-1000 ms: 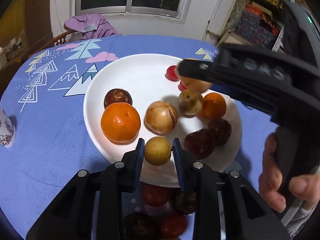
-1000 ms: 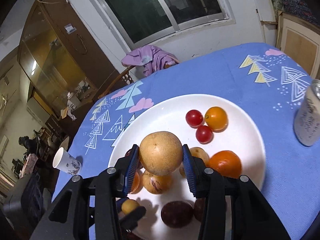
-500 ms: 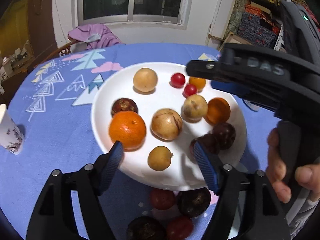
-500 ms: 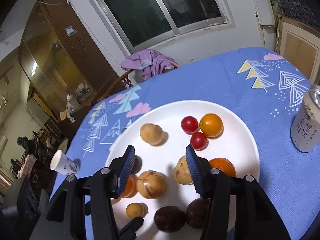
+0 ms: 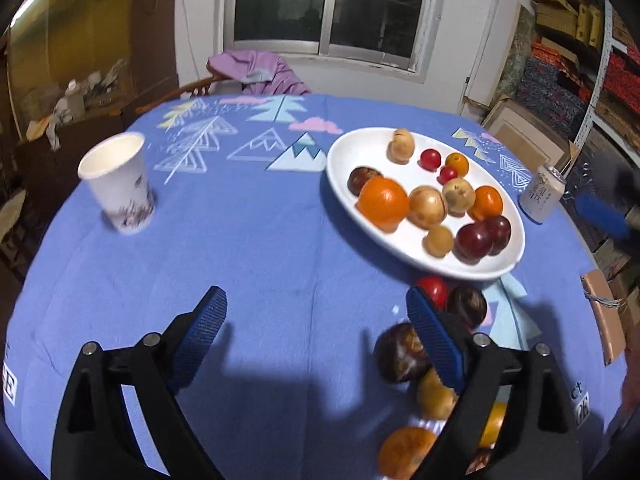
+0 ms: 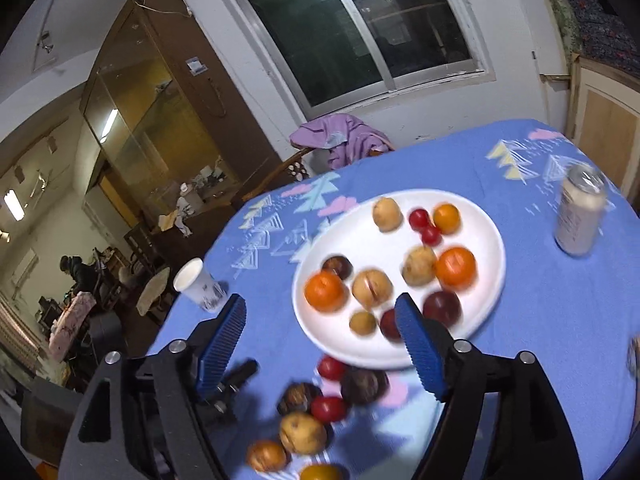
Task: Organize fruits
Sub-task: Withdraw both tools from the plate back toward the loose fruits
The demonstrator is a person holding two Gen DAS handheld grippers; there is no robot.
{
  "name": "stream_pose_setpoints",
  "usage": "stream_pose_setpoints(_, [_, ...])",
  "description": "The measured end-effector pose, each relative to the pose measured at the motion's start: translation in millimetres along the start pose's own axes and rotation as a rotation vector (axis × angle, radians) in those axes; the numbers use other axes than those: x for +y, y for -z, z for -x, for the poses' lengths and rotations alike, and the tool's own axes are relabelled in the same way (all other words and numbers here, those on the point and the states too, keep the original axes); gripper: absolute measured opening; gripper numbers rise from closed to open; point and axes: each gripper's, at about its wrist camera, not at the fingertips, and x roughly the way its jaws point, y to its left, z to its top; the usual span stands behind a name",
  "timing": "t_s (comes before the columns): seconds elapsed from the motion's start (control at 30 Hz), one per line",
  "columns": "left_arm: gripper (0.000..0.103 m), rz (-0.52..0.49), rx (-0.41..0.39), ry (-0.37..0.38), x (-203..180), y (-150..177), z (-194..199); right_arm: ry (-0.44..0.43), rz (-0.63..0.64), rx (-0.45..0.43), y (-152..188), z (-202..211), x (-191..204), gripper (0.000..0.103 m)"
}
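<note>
Both grippers' fingers were opening wide and empty. Loose fruit (image 6: 302,432) below the right gripper (image 6: 320,344) risked rolling off the bench (image 5: 260,248) if nudged.

My plate (image 5: 416,252) of fruit on the table (image 5: 256,240), loose fruit (image 6: 304,432) on the cloth just before the plate's near rim, paper cup (image 5: 120,184) well left of the plate, can (image 5: 545,194) just right, draped chair (image 5: 256,74) behind the table.
</note>
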Motion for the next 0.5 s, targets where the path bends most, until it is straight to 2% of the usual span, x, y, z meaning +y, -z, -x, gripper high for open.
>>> stream_pose_setpoints(0.1, [0.090,-0.013,-0.020,-0.002,0,11,10,0.060,-0.024,-0.019,37,16,-23,0.083])
stream_pose_setpoints(0.2, [0.091,-0.052,-0.022,-0.003,-8,21,13,0.068,-0.101,0.040,56,17,-48,0.083])
stream_pose_setpoints(0.3, [0.091,-0.084,-0.014,-0.018,-16,28,11,0.049,-0.195,0.057,58,17,-66,0.083])
stream_pose_setpoints(0.5, [0.091,-0.144,-0.015,0.006,-33,35,16,0.020,-0.281,0.097,59,13,-82,0.085])
